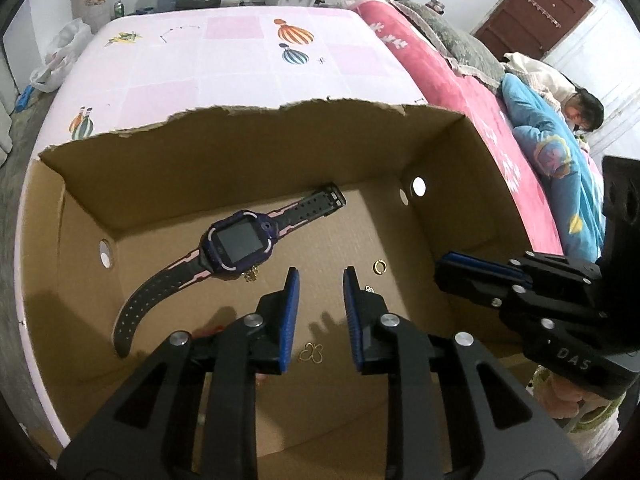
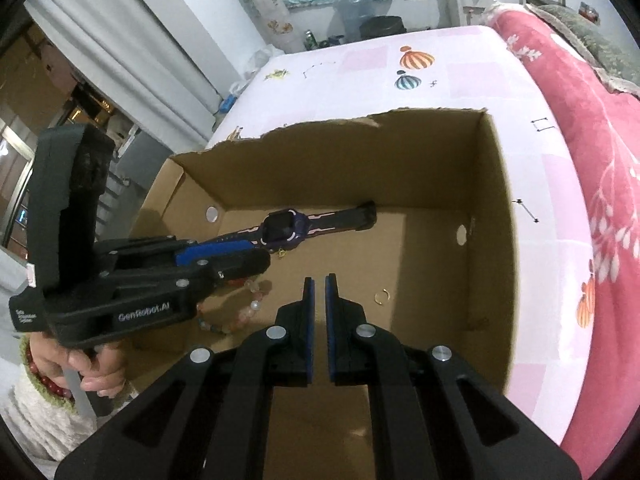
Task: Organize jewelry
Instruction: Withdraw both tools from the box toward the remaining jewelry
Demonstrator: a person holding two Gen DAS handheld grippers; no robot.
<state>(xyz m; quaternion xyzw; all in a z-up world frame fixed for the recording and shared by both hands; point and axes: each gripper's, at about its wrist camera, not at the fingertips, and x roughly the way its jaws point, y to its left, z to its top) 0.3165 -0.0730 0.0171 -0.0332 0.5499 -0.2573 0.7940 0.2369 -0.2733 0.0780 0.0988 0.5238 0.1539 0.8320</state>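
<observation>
Left wrist view: the left gripper (image 1: 321, 280) hangs tilted down into a cardboard box (image 1: 248, 152), its blue-padded jaws parted with nothing between them. No earlier picture bears on them, so only their stance is told: a clear gap, empty. Straight below that gap, on the box floor, lies a thin gold butterfly-shaped piece (image 1: 311, 353). Just past the right pad sits a small gold ring (image 1: 379, 267), with a tiny silvery piece beside the pad that is too small to name. To the left, a dark purple smartwatch (image 1: 236, 246) lies flat and diagonal across the floor, a small gold charm (image 1: 250, 275) touching its lower edge. The right gripper (image 1: 444, 268) reaches in from the right side, its jaws closed (only a sliver shows between the pads in the right wrist view) and holding nothing.

In the right wrist view, a bracelet of pale pink and clear beads (image 2: 250, 304) lies under the left gripper's body, partly hidden by it. A hand (image 2: 94, 368) grips that tool's handle. The box stands on a table covered with a pink checked cloth (image 2: 460, 68) printed with balloons, with a pink blanket (image 2: 580, 92) alongside it on the right.
</observation>
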